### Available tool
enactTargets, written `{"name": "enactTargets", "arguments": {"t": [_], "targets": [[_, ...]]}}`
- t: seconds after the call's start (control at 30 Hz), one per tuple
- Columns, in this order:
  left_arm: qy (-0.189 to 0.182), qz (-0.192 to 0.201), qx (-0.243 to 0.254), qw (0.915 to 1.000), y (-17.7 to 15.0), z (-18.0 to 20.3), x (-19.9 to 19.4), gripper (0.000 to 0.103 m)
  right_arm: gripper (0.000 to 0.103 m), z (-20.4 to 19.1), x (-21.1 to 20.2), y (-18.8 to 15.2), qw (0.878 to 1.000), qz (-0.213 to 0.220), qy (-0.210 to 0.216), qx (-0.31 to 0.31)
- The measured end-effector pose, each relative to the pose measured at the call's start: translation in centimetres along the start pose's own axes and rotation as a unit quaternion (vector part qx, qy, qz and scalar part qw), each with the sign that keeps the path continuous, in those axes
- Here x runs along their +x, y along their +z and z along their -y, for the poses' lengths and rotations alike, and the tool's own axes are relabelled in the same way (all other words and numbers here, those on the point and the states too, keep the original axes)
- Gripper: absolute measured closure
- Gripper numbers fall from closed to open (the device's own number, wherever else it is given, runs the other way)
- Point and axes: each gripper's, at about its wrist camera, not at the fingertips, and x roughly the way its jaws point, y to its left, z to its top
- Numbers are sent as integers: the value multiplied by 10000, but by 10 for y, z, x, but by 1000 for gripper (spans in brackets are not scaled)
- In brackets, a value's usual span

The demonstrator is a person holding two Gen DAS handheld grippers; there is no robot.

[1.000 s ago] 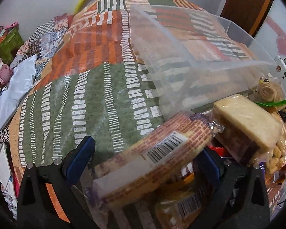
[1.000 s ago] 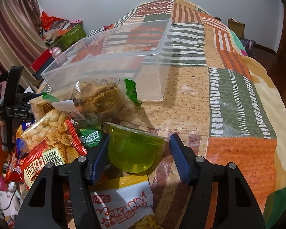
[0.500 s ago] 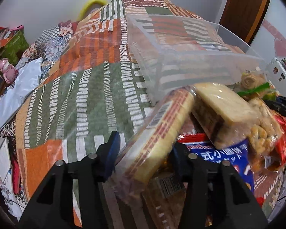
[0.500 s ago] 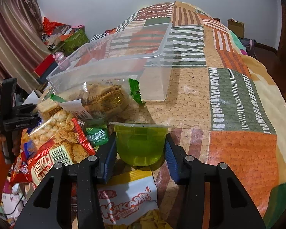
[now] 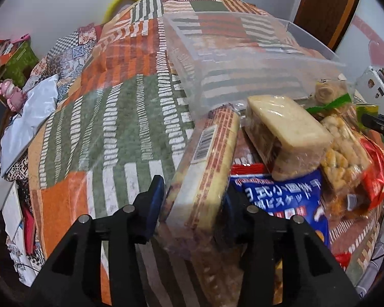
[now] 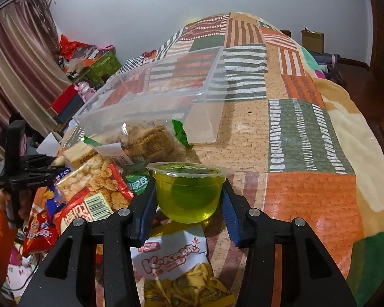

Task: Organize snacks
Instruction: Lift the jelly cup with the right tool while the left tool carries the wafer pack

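Note:
My left gripper [image 5: 193, 192] is shut on a long cracker pack [image 5: 212, 153] with a brick pattern and a barcode, tipped up on its edge over the snack pile. A clear plastic bin [image 5: 243, 58] stands just beyond the pile, with nothing visible inside. My right gripper [image 6: 189, 197] is shut on a green jelly cup [image 6: 189, 192] with a sealed lid, above a white and yellow snack bag [image 6: 176, 255]. The same bin [image 6: 166, 97] lies ahead and to the left of the cup. The left gripper [image 6: 52, 165] also shows at the far left of the right wrist view.
Loose snacks crowd the near side of the bin: a pale wafer pack [image 5: 286, 128], a blue biscuit bag [image 5: 281, 197], a red puffed-rice bag [image 6: 89, 194], a bag of brown biscuits [image 6: 146, 140]. A patchwork cloth [image 6: 307, 140] covers the table. Boxes and a pink figurine [image 6: 85, 89] stand beyond the left edge.
Both grippers went from open to shut. The left one closed on the cracker pack and turned it from flat onto its edge. The right one closed on the jelly cup.

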Motion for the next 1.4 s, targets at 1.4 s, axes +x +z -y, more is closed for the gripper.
{"name": "enactTargets", "arguments": {"t": [1.4], "targets": [[-175, 1659, -490, 9848, 45, 19, -84, 70, 60, -42, -29, 70, 9934, 894, 252, -669]]}}
